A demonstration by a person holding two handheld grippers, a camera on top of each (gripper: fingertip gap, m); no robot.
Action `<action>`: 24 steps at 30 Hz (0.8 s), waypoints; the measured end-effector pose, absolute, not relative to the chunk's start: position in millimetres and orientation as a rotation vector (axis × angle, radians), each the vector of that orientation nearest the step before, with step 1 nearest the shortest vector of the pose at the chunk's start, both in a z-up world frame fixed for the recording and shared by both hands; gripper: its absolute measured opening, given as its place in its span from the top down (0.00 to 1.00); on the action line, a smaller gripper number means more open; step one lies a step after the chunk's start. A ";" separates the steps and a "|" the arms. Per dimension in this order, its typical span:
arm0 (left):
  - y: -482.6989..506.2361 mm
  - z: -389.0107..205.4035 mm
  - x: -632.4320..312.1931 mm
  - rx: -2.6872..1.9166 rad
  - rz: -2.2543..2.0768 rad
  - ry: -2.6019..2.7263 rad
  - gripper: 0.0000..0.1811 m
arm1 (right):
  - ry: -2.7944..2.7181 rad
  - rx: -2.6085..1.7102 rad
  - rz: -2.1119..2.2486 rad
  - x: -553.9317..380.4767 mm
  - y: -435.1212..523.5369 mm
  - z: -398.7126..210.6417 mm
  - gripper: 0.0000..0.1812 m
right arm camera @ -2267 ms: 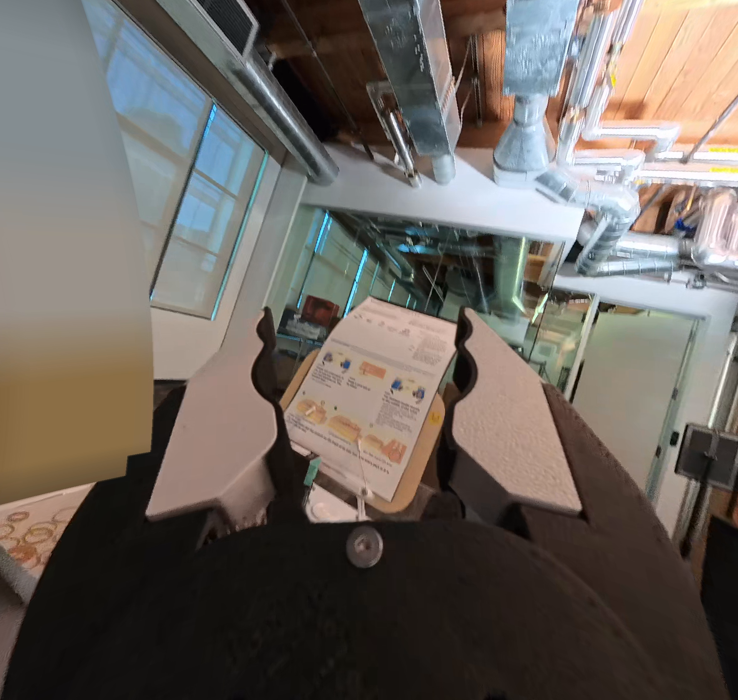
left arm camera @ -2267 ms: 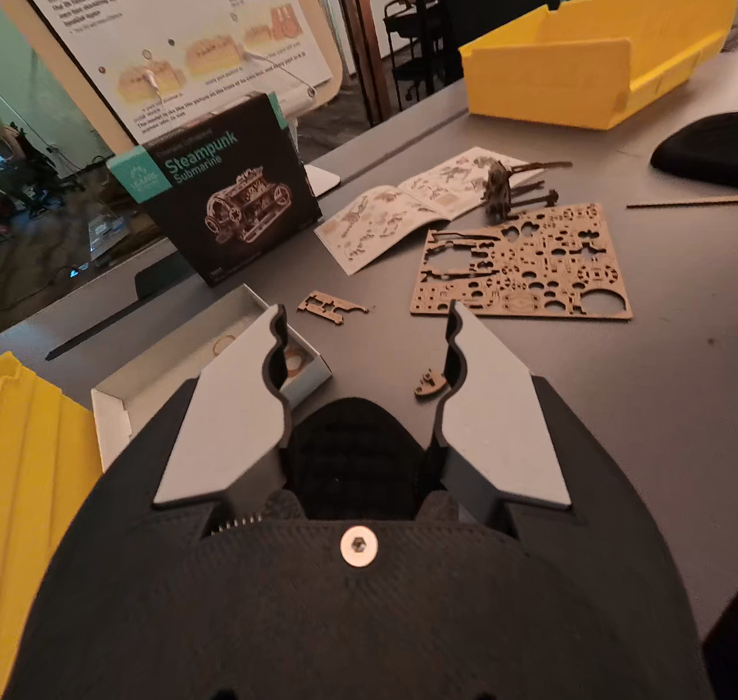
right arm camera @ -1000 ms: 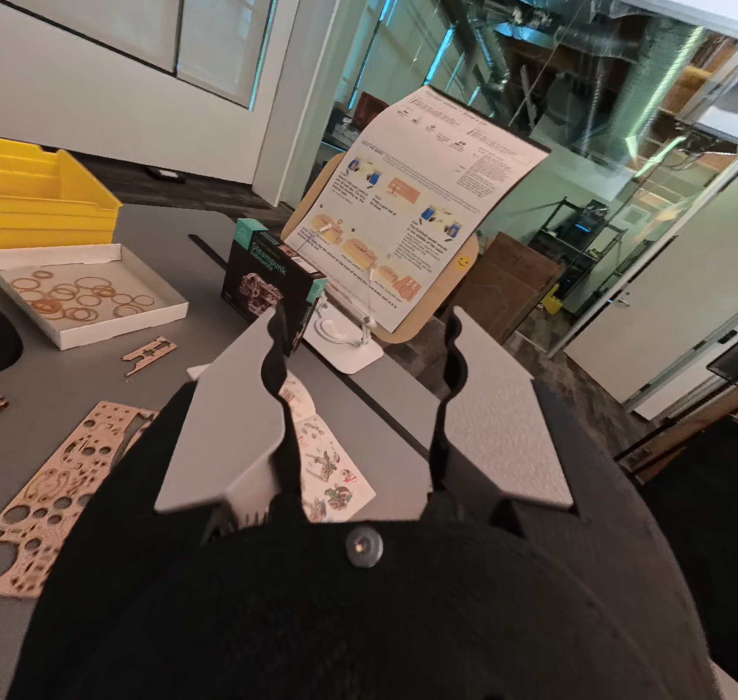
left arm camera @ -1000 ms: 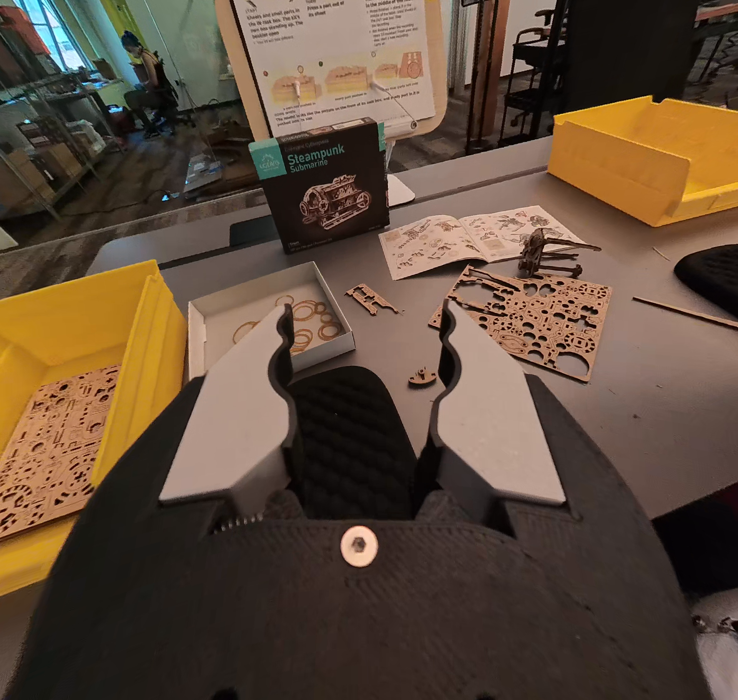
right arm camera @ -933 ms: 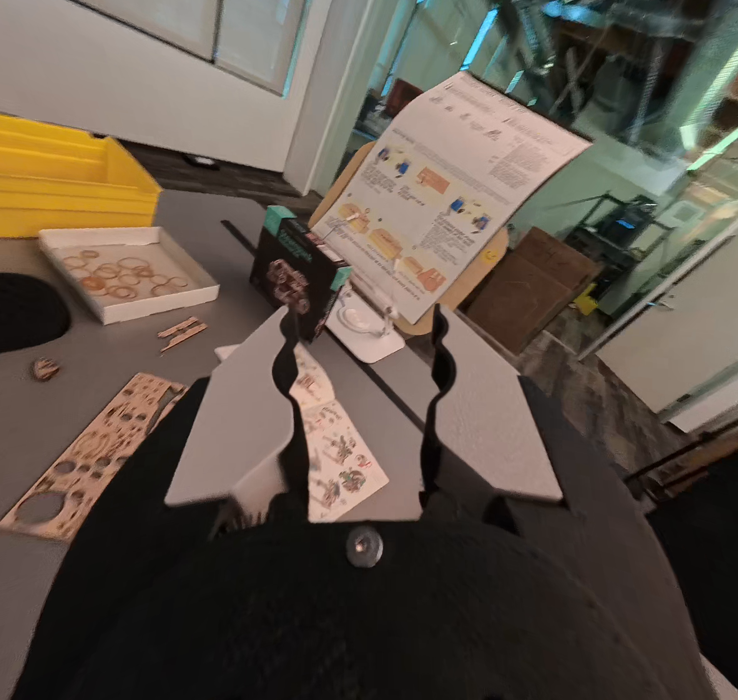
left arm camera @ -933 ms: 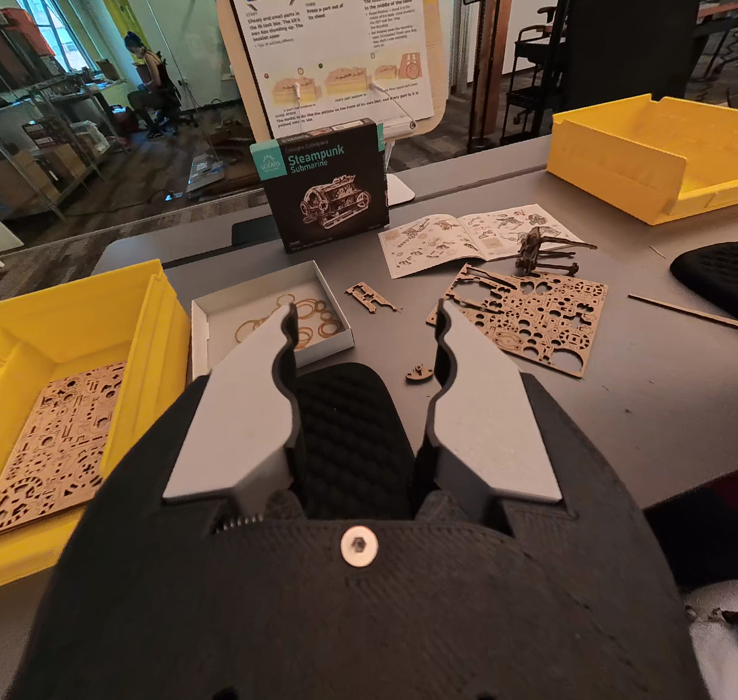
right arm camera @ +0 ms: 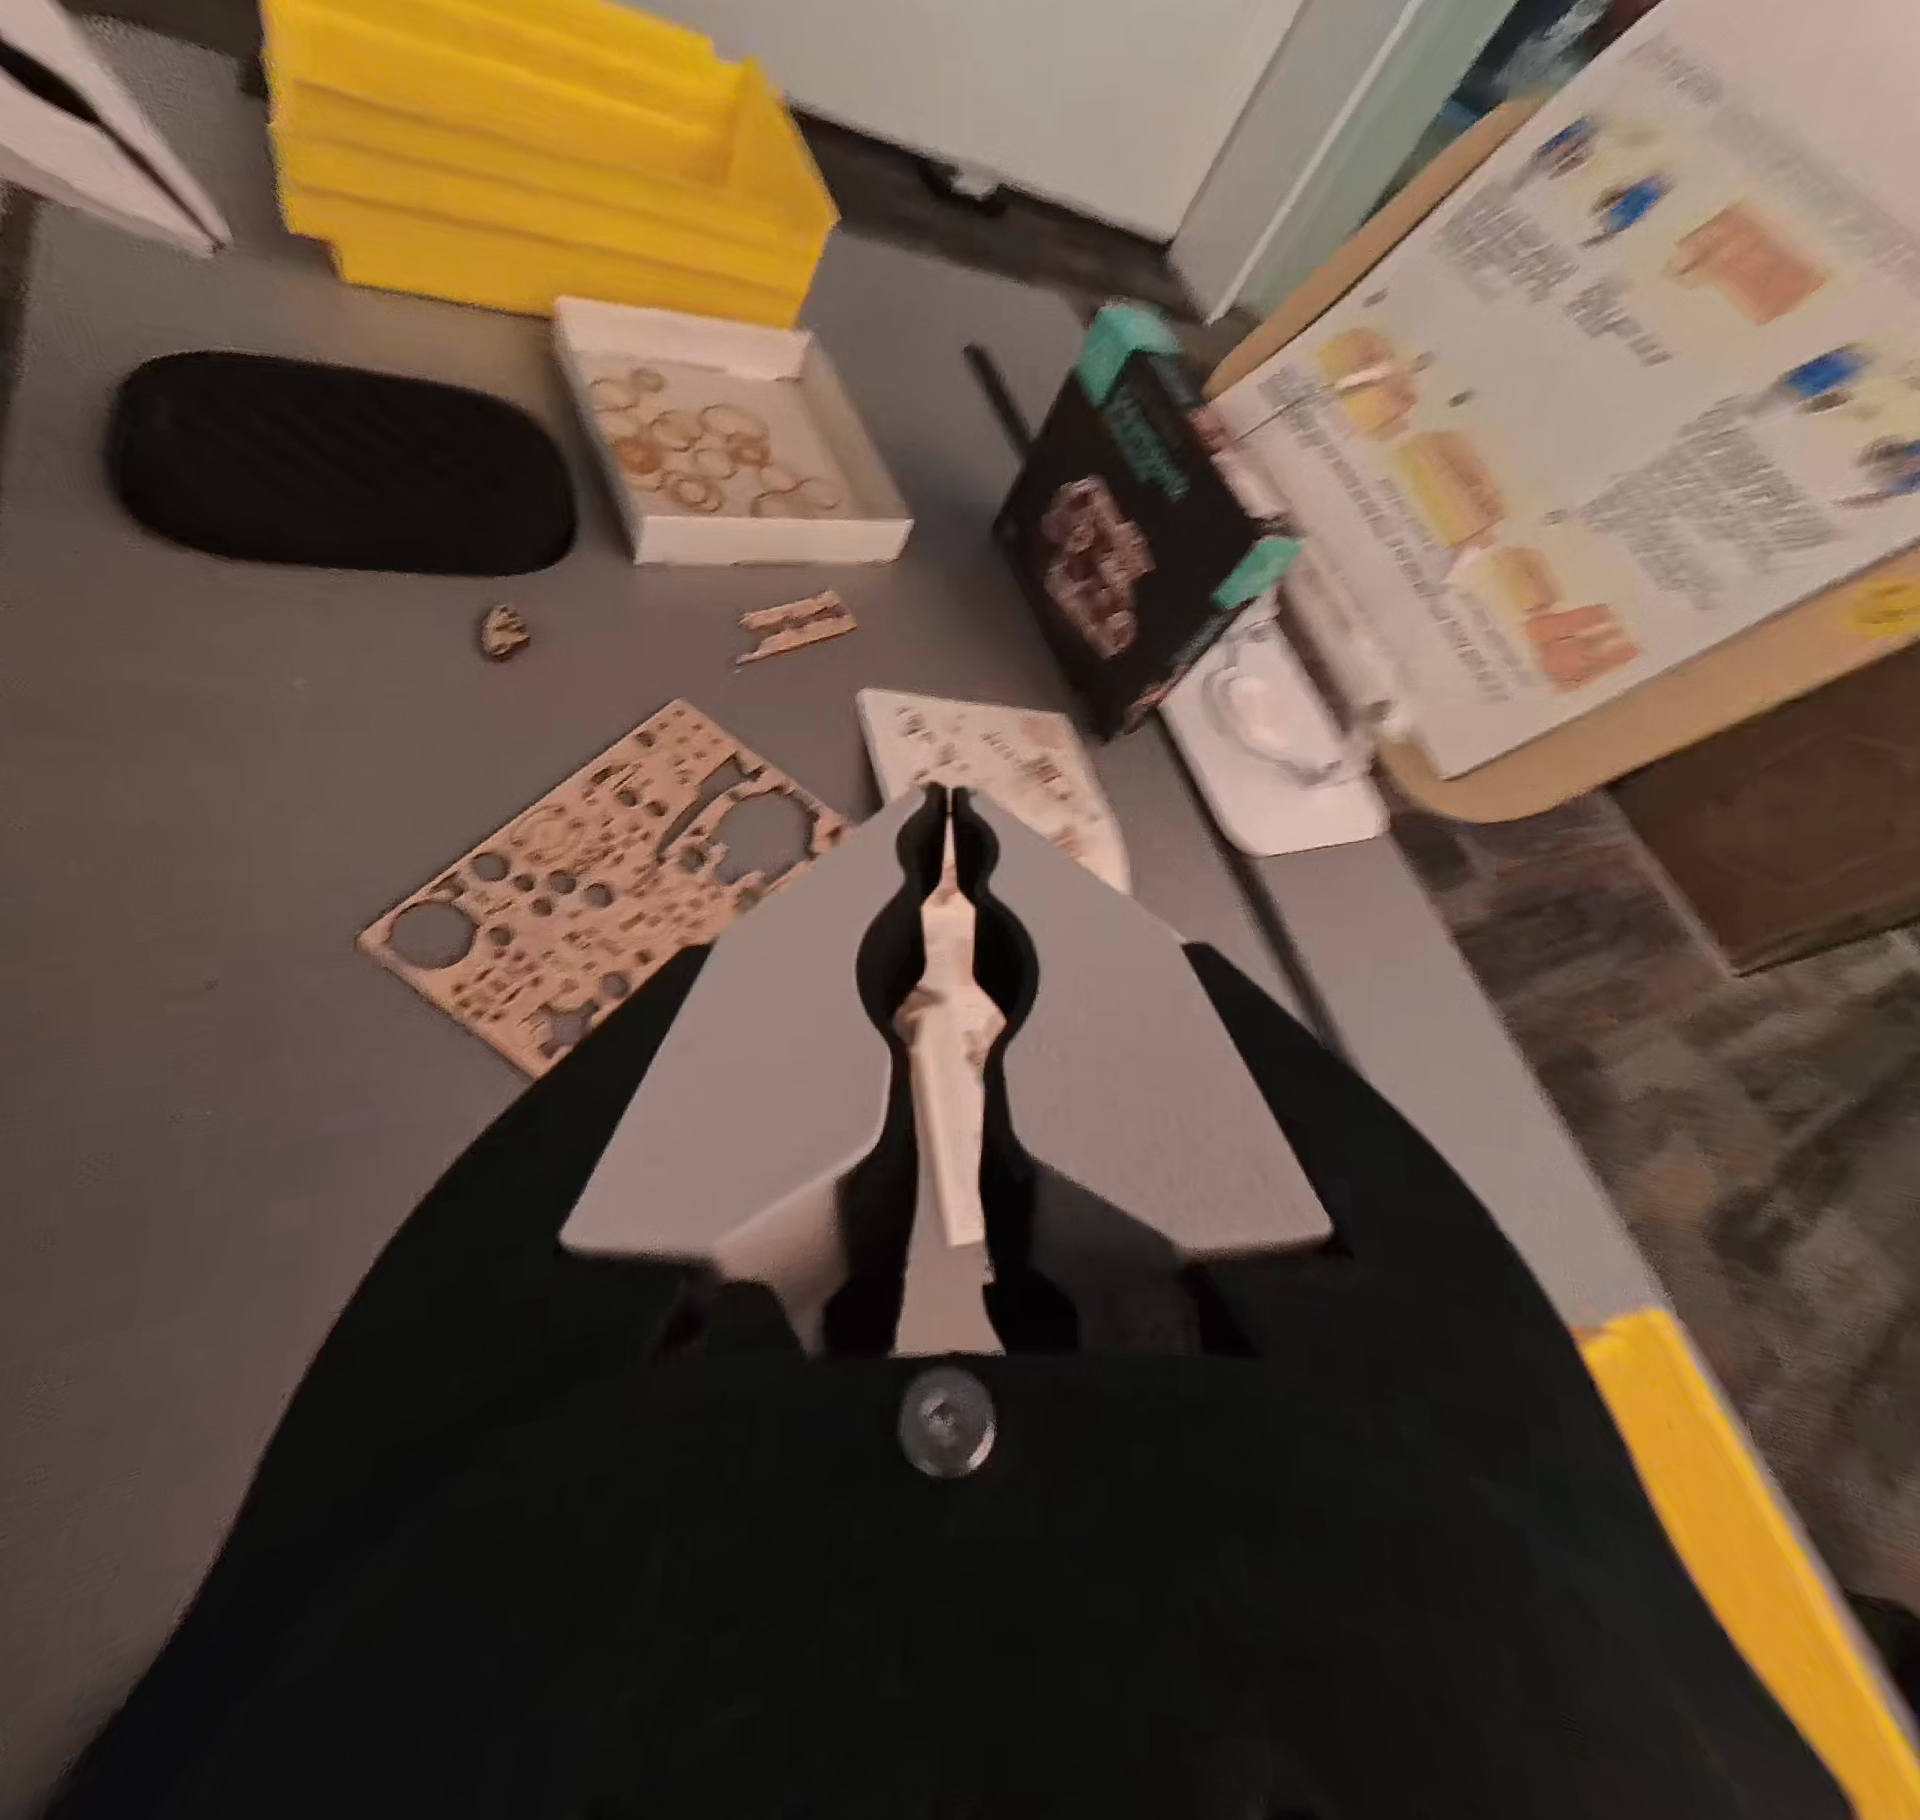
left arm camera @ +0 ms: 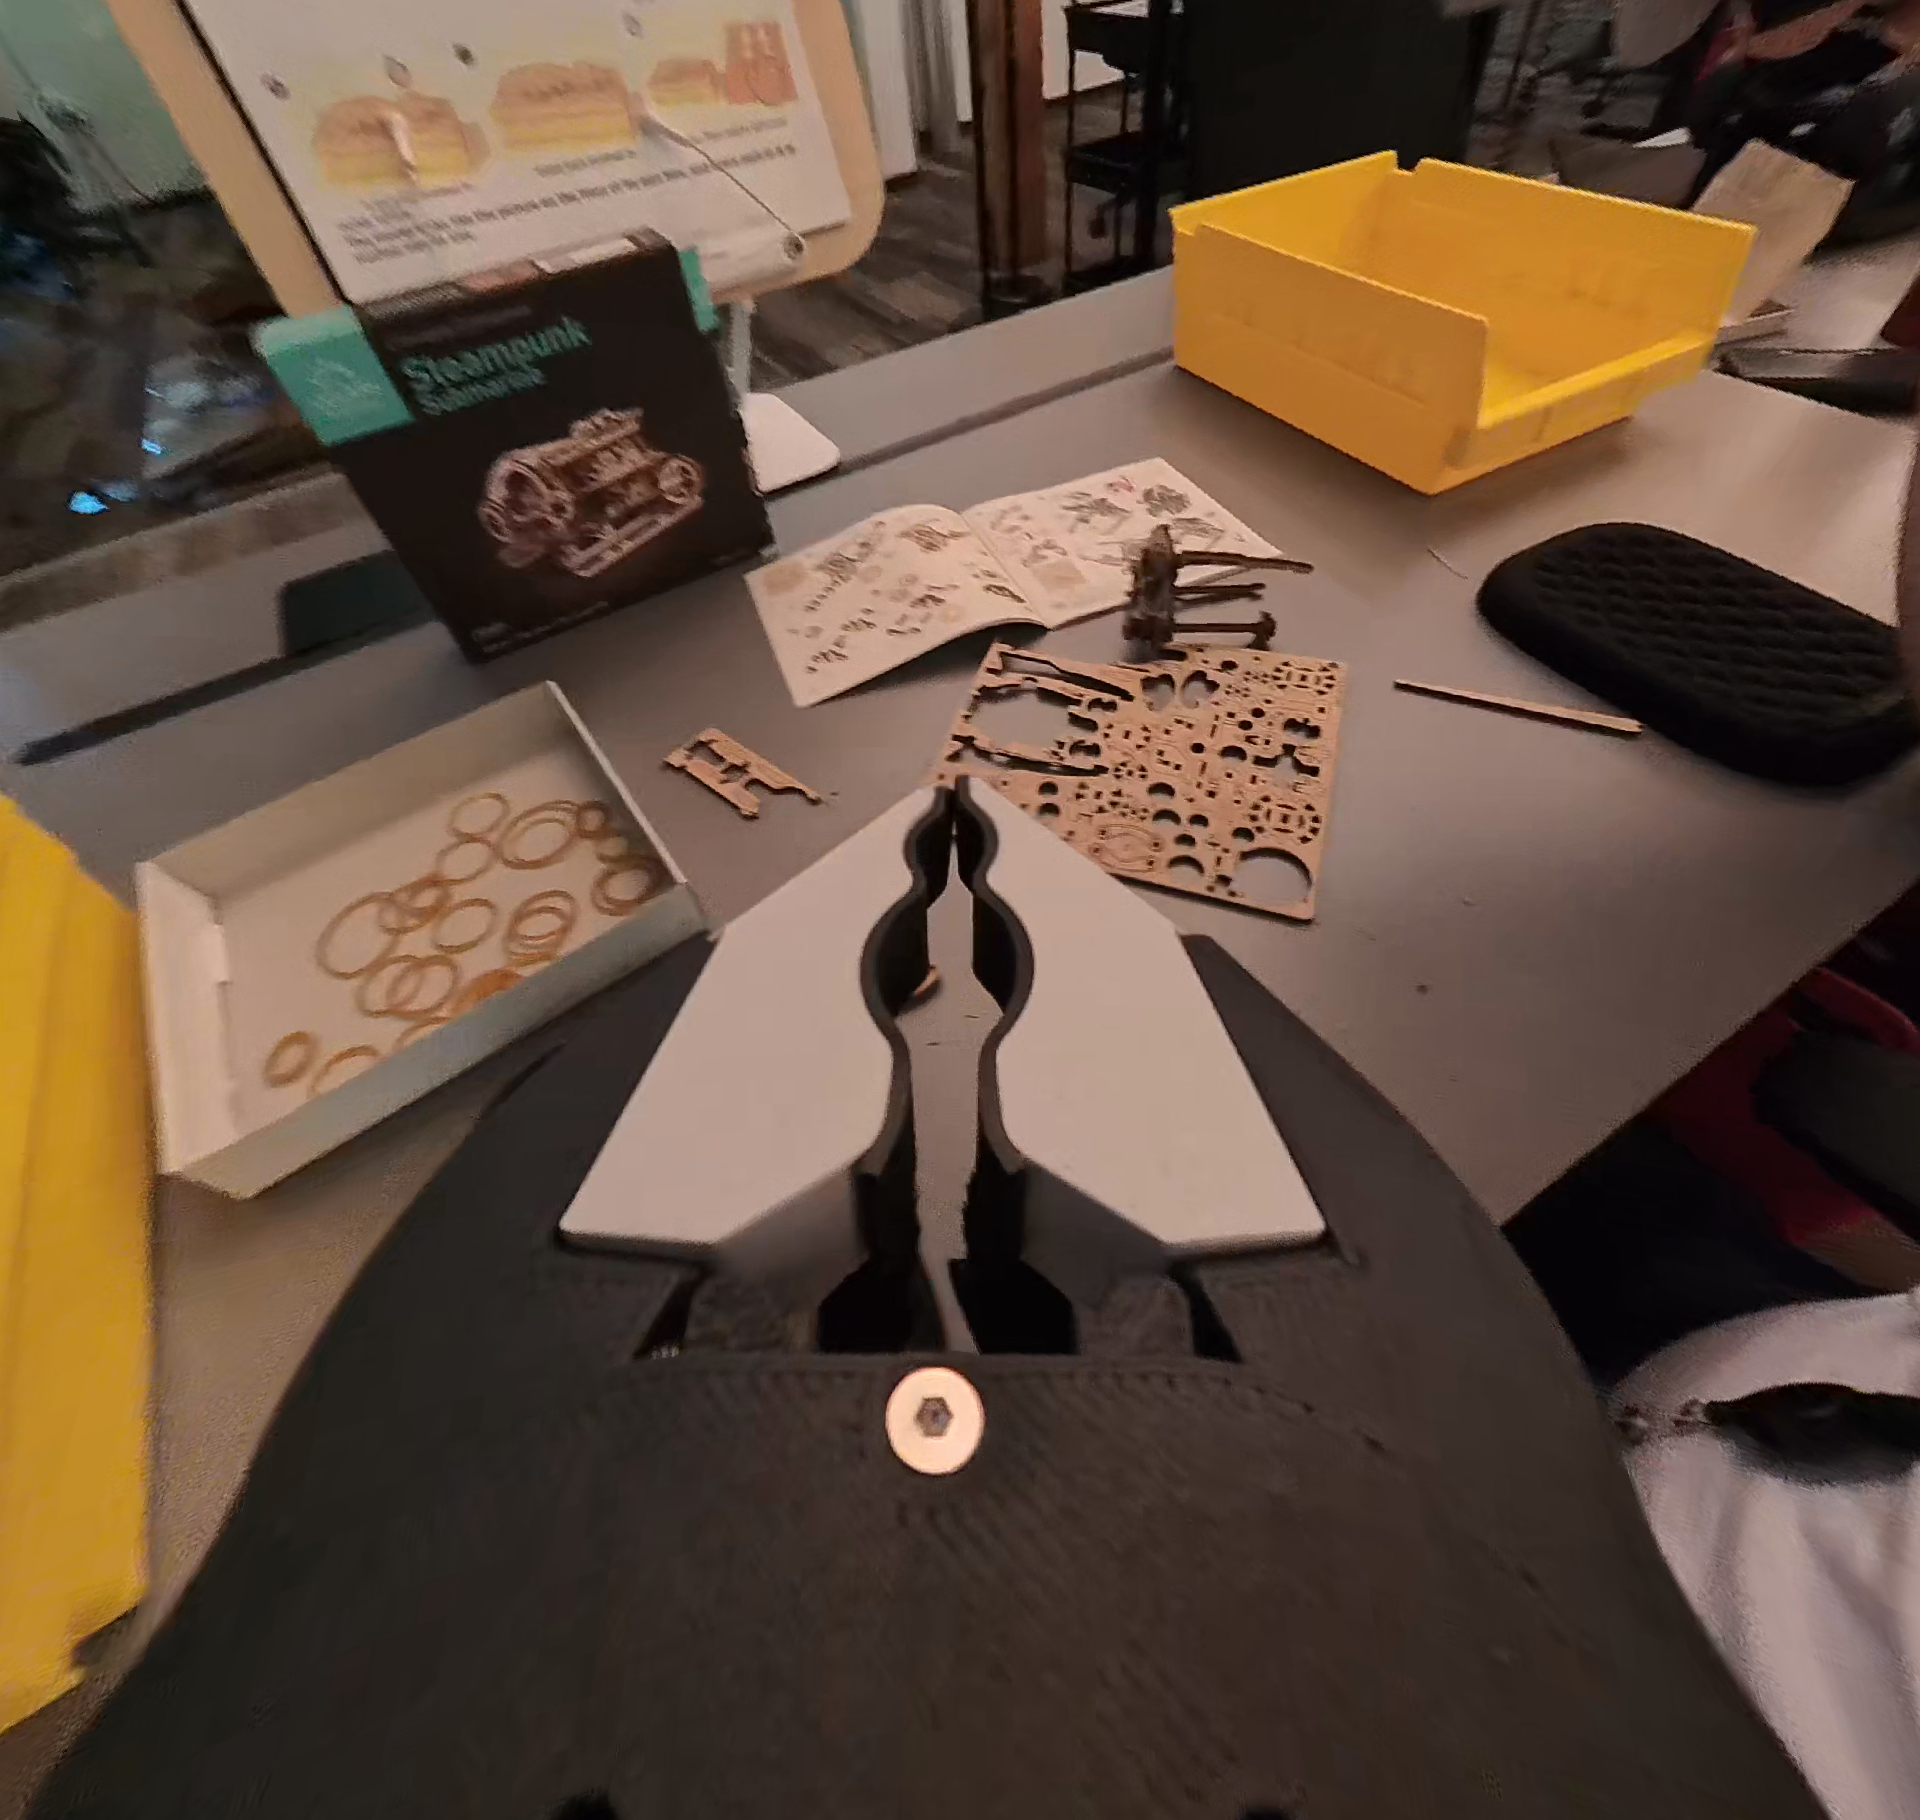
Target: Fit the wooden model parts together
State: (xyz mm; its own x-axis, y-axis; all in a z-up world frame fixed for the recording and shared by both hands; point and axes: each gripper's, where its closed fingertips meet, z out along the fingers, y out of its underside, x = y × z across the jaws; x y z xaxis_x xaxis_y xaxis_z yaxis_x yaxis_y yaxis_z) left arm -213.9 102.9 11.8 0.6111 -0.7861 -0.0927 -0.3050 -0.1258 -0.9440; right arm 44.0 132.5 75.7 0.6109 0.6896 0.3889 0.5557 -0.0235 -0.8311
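On the grey worktop (left arm camera: 1558, 939): punched wooden sheet (left arm camera: 1153, 773), part-built model (left arm camera: 1174, 586), booklet (left arm camera: 935, 586). Left gripper (left arm camera: 954, 802) closed, empty. Right gripper (right arm camera: 948, 802) closed, empty.

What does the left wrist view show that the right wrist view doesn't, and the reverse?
Only the left wrist view: the half-built wooden model on the open booklet, a loose thin stick, and a single yellow bin.

Only the right wrist view: a stack of yellow bins and a small round wooden part.

Both: the punched wooden sheet, the tray of rings and the black kit box.
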 end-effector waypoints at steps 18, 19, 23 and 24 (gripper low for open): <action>99.2 -113.8 -120.5 -2.129 -0.866 1.035 0.64 | -1.509 -2.634 0.344 50.4 98.5 -139.8 0.71; 100.9 -115.0 -118.2 -2.126 -0.851 1.039 0.64 | -1.503 -2.638 0.353 49.3 99.4 -141.5 0.71; 109.3 -126.2 -113.0 -2.146 -0.740 1.056 0.62 | -1.479 -2.680 0.333 51.2 102.7 -147.9 0.71; 110.3 -128.6 -111.7 -2.155 -0.723 1.060 0.62 | -1.472 -2.692 0.328 51.9 102.9 -149.4 0.71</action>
State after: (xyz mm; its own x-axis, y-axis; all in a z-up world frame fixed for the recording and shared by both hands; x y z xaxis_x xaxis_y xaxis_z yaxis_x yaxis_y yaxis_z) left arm -111.7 110.3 -128.6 0.5272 -0.8265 0.1973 -0.4851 -0.4834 -0.7287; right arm 51.9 102.9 -149.4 0.5225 0.8377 -0.1588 0.8259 -0.5436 -0.1496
